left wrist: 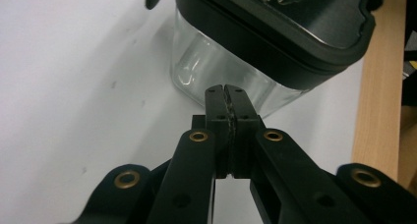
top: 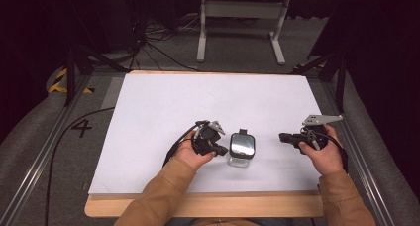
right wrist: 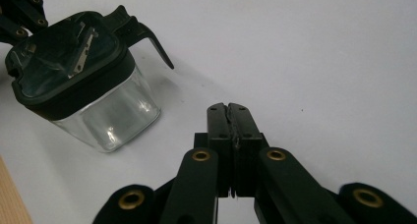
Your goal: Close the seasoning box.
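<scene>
Going left to right in the high view: the left tongs (top: 218,147) are sitting in the lower middle of the frame, jaws pressed together with nothing between them, and they're pointing right at the glass container (top: 241,154) just beside them. In the left gripper view the closed tips (left wrist: 226,103) are hovering almost against the clear wall of the container (left wrist: 221,76), right under its black lid (left wrist: 295,32) (can't tell if they're actually touching the glass, looks like a hair apart).

The container is standing upright on the white desk (top: 163,97), near the front edge, roughly center frame, between the two hands. Its latch is sticking out on the far side, toward the top of the frame.

Further right, the right tongs (top: 285,137) are also squeezed shut on nothing, aiming left toward the container but well apart from it. In the right gripper view the tips (right wrist: 229,117) are hanging over bare desk while the container (right wrist: 98,106) is sitting off in the upper left.

So I'd say the left hand is clearly the nearer one, and whichever goes in will be needing to spread its jaws first.
</scene>
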